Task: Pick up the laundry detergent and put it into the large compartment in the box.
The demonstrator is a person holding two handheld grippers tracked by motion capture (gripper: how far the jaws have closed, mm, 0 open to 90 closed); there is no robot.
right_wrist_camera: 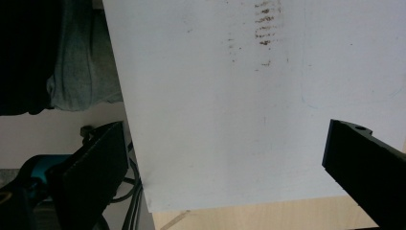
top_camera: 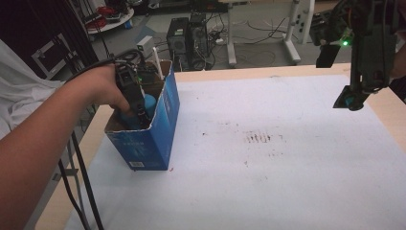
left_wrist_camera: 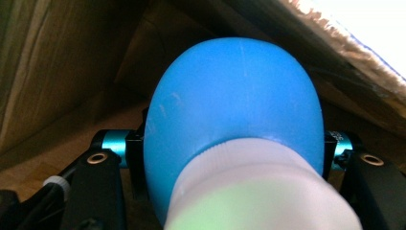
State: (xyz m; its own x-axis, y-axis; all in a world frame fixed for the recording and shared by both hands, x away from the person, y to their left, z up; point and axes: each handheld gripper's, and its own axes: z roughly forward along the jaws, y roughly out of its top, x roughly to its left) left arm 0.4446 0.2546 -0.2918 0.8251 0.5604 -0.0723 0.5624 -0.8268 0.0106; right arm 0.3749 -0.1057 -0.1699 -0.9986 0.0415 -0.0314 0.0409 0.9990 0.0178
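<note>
At the left of the high view, the left gripper reaches down into an open-topped blue cardboard box with raw brown inner walls, standing on the white sheet that covers the bench. Its jaws are clamped on a smooth, rounded blue bottle with a white cap. At the upper right, the right gripper hangs above the sheet, jaws spread wide and empty.

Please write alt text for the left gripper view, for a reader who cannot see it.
A blue bottle with a white cap end sits clamped between the left gripper's black jaws, inside a brown cardboard box.
</note>
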